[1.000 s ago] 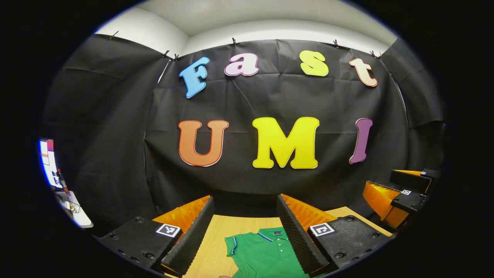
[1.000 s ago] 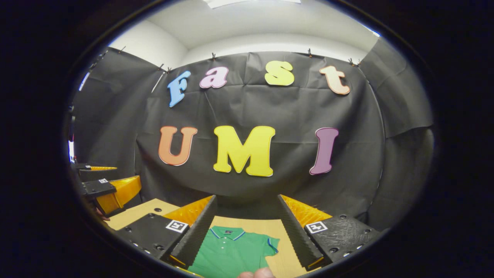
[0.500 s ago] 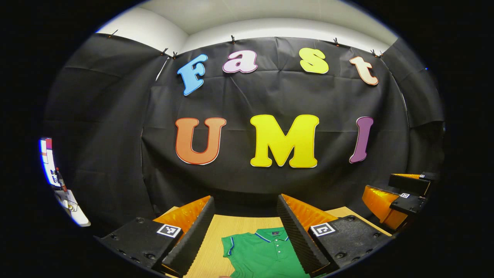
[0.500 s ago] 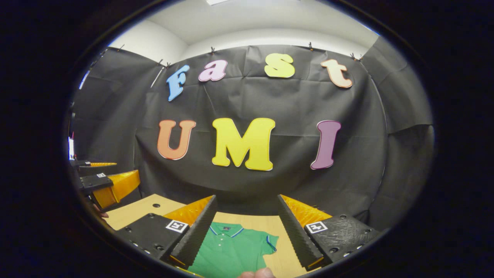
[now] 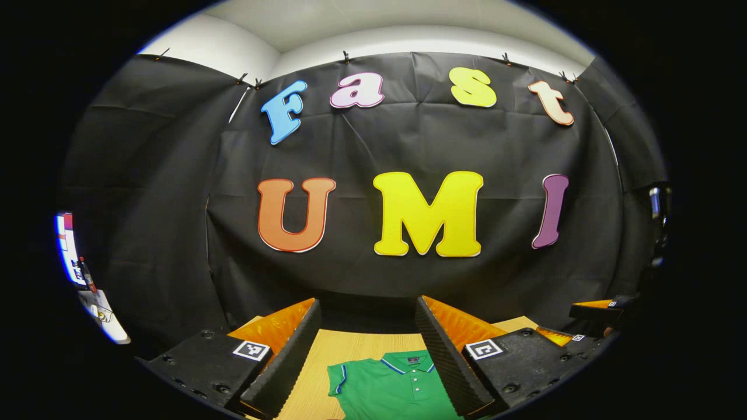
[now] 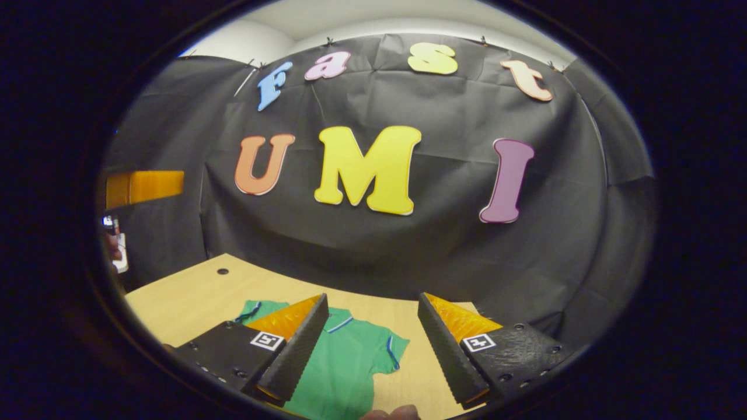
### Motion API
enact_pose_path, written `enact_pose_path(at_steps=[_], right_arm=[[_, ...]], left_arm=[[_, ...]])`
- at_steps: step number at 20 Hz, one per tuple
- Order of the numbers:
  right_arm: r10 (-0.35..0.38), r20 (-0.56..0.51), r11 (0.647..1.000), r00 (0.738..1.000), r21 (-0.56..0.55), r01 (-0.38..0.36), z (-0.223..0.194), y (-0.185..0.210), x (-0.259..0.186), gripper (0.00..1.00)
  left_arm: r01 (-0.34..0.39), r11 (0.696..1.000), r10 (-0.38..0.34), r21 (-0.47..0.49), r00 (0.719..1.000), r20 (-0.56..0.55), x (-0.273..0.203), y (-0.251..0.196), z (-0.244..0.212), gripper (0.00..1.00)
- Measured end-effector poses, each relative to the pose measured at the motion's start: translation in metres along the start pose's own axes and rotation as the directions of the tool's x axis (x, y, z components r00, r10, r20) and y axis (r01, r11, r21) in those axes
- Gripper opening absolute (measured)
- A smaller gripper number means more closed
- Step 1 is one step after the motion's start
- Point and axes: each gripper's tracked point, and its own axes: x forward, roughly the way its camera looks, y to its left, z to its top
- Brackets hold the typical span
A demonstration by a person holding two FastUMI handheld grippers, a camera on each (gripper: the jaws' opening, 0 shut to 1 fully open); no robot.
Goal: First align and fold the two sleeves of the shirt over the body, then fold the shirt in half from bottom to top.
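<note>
A green polo shirt [image 5: 388, 388] with blue-trimmed collar and sleeves lies flat on the wooden table [image 5: 327, 356], collar toward the booth wall. In the left gripper view my left gripper [image 5: 366, 300] hovers open above the collar end, nothing between its fingers. The right gripper view looks down on the shirt [image 6: 350, 367]: both short sleeves are spread out, one sleeve [image 6: 257, 309] at the left and the other [image 6: 394, 353] at the right. My right gripper [image 6: 372, 296] is open over the shirt's upper body, apart from it. The shirt's lower part is hidden.
The black cloth wall stands close behind the table's far edge. A small hole [image 6: 222, 271] marks the table [image 6: 192, 297] at the left. The other gripper's finger [image 6: 146, 185] shows high at the left, and a person's fingertip [image 6: 391, 413] at the bottom.
My right gripper has tipped downward and moved forward, so more table and both sleeves show. In the left gripper view the right gripper has sunk toward the lower right edge. Both stay open.
</note>
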Motion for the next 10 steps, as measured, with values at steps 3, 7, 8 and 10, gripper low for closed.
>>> enact_pose_path(at_steps=[3,7,8,10], right_arm=[[0.010,-0.094,1.000,0.995,-0.014,-0.011,-0.046,-0.012,0.034,0.95],[0.015,-0.226,1.000,0.974,-0.001,-0.016,-0.108,-0.031,0.079,0.95],[0.013,-0.261,1.000,0.965,0.000,-0.014,-0.124,-0.036,0.090,0.95],[0.015,-0.328,1.000,0.945,0.015,-0.011,-0.154,-0.044,0.110,0.95]], left_arm=[[-0.021,1.000,0.021,0.002,1.000,-0.013,0.008,-0.002,-0.002,1.00],[-0.037,0.999,0.036,-0.028,0.998,-0.048,0.015,-0.009,-0.013,1.00],[-0.042,0.999,0.039,-0.035,0.997,-0.064,0.017,-0.012,-0.018,1.00],[-0.055,0.998,0.052,-0.039,0.995,-0.085,0.021,-0.012,-0.024,1.00]])
